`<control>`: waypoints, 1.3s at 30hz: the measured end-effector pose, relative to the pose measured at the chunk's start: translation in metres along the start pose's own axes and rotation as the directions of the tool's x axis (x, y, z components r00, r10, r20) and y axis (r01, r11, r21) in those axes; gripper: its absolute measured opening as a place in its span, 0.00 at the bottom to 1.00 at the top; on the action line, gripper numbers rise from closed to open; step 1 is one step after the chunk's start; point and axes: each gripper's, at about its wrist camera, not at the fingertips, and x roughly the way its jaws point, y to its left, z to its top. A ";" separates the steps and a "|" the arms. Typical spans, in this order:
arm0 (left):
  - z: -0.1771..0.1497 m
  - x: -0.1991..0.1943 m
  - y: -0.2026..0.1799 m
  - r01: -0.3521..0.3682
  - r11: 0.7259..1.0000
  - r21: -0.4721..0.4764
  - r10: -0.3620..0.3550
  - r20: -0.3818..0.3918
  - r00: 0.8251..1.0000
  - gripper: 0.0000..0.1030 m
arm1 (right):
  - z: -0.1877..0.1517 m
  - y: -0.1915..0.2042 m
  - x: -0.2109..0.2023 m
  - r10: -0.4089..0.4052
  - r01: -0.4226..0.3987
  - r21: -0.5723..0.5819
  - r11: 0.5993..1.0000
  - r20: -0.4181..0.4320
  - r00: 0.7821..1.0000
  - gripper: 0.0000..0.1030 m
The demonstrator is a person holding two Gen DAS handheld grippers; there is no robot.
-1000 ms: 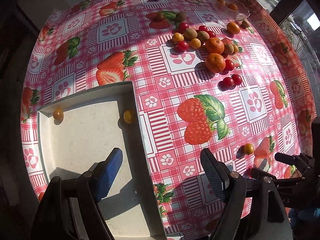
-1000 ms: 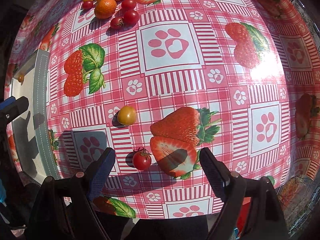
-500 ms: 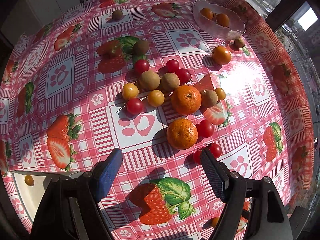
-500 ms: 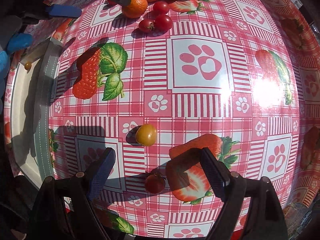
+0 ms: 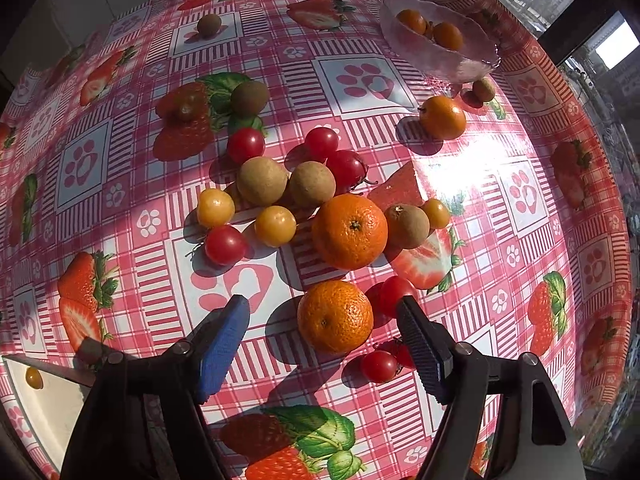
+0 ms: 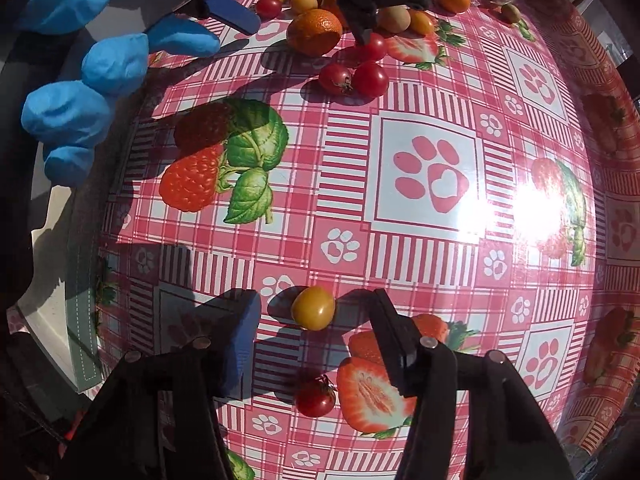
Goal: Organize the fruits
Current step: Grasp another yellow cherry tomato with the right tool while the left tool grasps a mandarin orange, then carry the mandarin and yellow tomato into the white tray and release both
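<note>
Left wrist view: the left gripper (image 5: 322,322) points steeply down at a table covered in a red-and-white checked cloth (image 5: 532,208) printed with strawberries and paw marks; its jaws are closing, about half spread, with the near orange (image 5: 335,317) lying between the blue pad and the black pad, neither of which touches it. A second orange (image 5: 350,231) sits just behind, in a loose cluster with 3 brown round fruits (image 5: 262,181), yellow cherry tomatoes (image 5: 275,226) and red cherry tomatoes (image 5: 225,245). A glass bowl (image 5: 472,65) at the far right edge of the table holds 2 small orange fruits (image 5: 448,36), with another small orange fruit (image 5: 442,117) and a brown one on the cloth just beside it. A white tray (image 5: 52,408) shows at the lower left corner with 1 yellow tomato (image 5: 34,377) in it. Right wrist view: the right gripper (image 6: 316,316) points straight down, its jaws closing and now fairly narrow around a lone yellow tomato (image 6: 313,307) on the cloth; a sliver of cloth appears to remain on each side, so the pads seem not yet to press it, though shadow makes this uncertain. A red tomato (image 6: 315,396) lies nearer the camera, below the jaws. At the upper left, a hand in a blue glove (image 6: 84,76) holds the other tool over the fruit cluster, and the tray's rim runs down the left edge.
</note>
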 end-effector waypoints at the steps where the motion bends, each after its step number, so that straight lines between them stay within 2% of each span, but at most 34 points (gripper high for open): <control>1: 0.001 -0.001 -0.002 0.010 1.000 0.003 -0.010 0.003 1.000 0.63 | 0.002 0.004 0.000 -0.007 0.007 -0.008 1.000 0.003 1.000 0.44; 2: 0.002 -0.001 -0.005 0.015 1.000 0.007 -0.015 0.004 1.000 0.59 | 0.003 0.007 0.000 -0.007 0.007 -0.013 1.000 0.007 1.000 0.26; 3: 0.003 -0.001 -0.009 0.024 1.000 0.012 -0.024 0.003 1.000 0.56 | 0.004 0.007 -0.001 0.003 -0.003 -0.012 1.000 0.006 1.000 0.22; 5: 0.003 -0.002 -0.013 0.053 0.998 0.017 -0.053 0.002 0.999 0.38 | 0.004 0.004 -0.004 0.045 -0.045 0.012 0.999 0.000 0.999 0.22; 8: 0.000 0.000 -0.018 0.070 0.997 0.021 -0.070 -0.002 0.998 0.38 | 0.004 -0.013 -0.008 0.161 -0.162 0.095 0.982 0.015 0.987 0.22; 11: 0.000 -0.001 -0.018 0.078 0.997 0.018 -0.078 -0.004 0.997 0.38 | 0.004 -0.026 -0.012 0.209 -0.211 0.167 0.963 0.027 0.978 0.22; 18: -0.015 -0.016 -0.013 0.078 0.996 0.037 -0.079 0.008 0.997 0.38 | -0.004 -0.050 -0.018 0.231 -0.233 0.271 0.934 0.040 0.972 0.22; 23: -0.027 -0.035 -0.007 0.093 0.995 0.034 -0.094 0.023 0.995 0.38 | -0.007 -0.053 -0.023 0.239 -0.242 0.310 0.919 0.050 0.970 0.22; 24: -0.031 -0.039 -0.006 0.096 0.995 0.033 -0.097 0.027 0.995 0.38 | -0.002 -0.065 -0.018 0.240 -0.245 0.312 0.918 0.053 0.969 0.22; 30: -0.056 -0.066 0.007 0.097 0.995 0.033 -0.098 0.046 0.994 0.37 | -0.008 -0.077 -0.030 0.235 -0.241 0.297 0.924 0.058 0.970 0.21; 32: -0.066 -0.076 0.014 0.097 0.995 0.017 -0.098 0.053 0.994 0.38 | -0.018 -0.074 -0.031 0.233 -0.240 0.292 0.926 0.060 0.971 0.21; 39: -0.105 -0.108 0.051 0.068 0.996 -0.057 -0.063 0.083 0.995 0.38 | -0.006 -0.056 -0.048 0.227 -0.235 0.236 0.943 0.061 0.972 0.21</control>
